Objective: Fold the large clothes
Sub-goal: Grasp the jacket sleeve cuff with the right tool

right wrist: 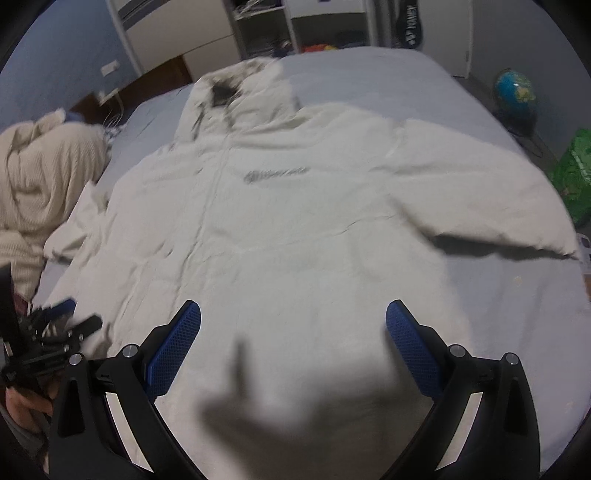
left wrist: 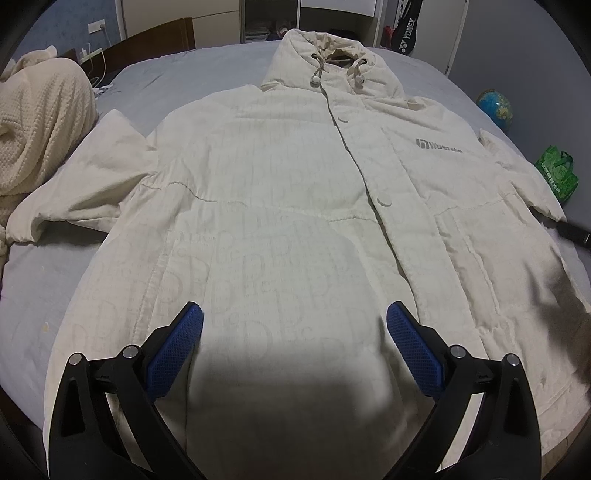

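A large cream hooded coat (left wrist: pixel 280 206) lies front up and spread flat on the bed, hood at the far end, both sleeves out to the sides. It has snap buttons and a grey chest logo (left wrist: pixel 439 144). My left gripper (left wrist: pixel 294 325) is open and empty above the coat's lower hem. My right gripper (right wrist: pixel 293 325) is open and empty above the lower right part of the coat (right wrist: pixel 295 221); that view is motion-blurred. The left gripper (right wrist: pixel 62 321) also shows at the left edge of the right wrist view. A black part of the right gripper (left wrist: pixel 574 232) shows at the coat's right sleeve.
The bed has a pale blue sheet (left wrist: pixel 33 295). A cream knitted blanket (left wrist: pixel 40 125) is heaped at the left. A globe (left wrist: pixel 495 109) and a green bag (left wrist: pixel 557 173) are on the floor at the right. Shelves and a racket bag (left wrist: pixel 406 26) stand beyond the bed.
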Demonstrator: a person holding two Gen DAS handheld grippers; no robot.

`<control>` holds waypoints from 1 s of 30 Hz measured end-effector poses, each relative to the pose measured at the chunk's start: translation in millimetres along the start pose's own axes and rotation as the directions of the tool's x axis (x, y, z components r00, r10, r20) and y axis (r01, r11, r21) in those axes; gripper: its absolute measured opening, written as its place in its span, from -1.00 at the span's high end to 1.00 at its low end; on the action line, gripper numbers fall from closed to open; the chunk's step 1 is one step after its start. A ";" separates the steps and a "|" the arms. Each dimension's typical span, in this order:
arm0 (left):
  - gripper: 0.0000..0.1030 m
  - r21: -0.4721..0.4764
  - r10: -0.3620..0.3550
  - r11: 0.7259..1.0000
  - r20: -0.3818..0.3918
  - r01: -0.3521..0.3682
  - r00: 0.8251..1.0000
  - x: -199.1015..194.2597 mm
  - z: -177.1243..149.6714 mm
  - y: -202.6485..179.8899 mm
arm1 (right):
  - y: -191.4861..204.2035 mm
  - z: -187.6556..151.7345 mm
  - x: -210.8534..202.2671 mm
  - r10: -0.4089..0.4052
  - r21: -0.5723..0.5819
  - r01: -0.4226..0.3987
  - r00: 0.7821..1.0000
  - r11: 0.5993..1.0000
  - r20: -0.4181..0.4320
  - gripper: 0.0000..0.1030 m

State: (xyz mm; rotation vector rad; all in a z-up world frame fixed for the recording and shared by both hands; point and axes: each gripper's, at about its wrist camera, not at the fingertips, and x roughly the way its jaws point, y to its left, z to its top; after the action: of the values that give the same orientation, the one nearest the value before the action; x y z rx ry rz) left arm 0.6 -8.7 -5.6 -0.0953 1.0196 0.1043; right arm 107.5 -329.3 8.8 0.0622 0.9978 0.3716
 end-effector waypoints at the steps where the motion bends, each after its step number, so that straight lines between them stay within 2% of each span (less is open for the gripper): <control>1: -0.87 0.001 0.001 1.000 -0.002 -0.001 1.000 0.7 -0.3 -0.3 | -11.0 5.3 -4.6 -0.012 0.011 0.012 1.000 1.000 0.008 -0.87; 8: -0.87 0.008 -0.001 1.000 -0.018 0.001 1.000 4.8 0.7 -0.7 | -102.9 25.9 -24.3 -0.054 0.166 0.048 0.998 0.985 0.033 -0.87; 14: -0.87 0.018 0.010 1.000 -0.028 -0.010 1.000 6.7 0.1 -1.1 | -190.8 19.1 -28.0 -0.083 0.368 0.063 0.996 0.928 0.040 -0.87; 18: -0.87 0.017 0.009 1.000 -0.034 -0.009 0.999 7.6 0.1 -0.8 | -239.0 8.1 -25.0 -0.080 0.492 0.045 0.995 0.870 0.050 -0.86; 23: -0.87 0.027 0.017 1.000 -0.039 -0.016 0.999 9.8 0.2 -2.4 | -297.8 -11.8 -28.4 -0.056 0.656 -0.027 0.993 0.754 0.105 -0.84; 27: -0.87 0.030 0.022 0.999 -0.044 -0.021 0.999 12.0 0.5 -3.0 | -329.7 -19.3 -30.9 -0.038 0.733 -0.087 0.988 0.675 0.153 -0.84; 30: -0.87 0.032 0.025 0.999 -0.046 -0.024 0.999 13.8 0.5 -3.9 | -345.1 -21.0 -27.0 -0.020 0.761 -0.118 0.985 0.638 0.169 -0.84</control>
State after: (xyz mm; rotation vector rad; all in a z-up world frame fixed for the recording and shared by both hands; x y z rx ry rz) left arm 8.7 -11.9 -17.0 -0.0572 1.0687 0.1087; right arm 172.5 -663.5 -56.6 0.9014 0.9306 -0.0461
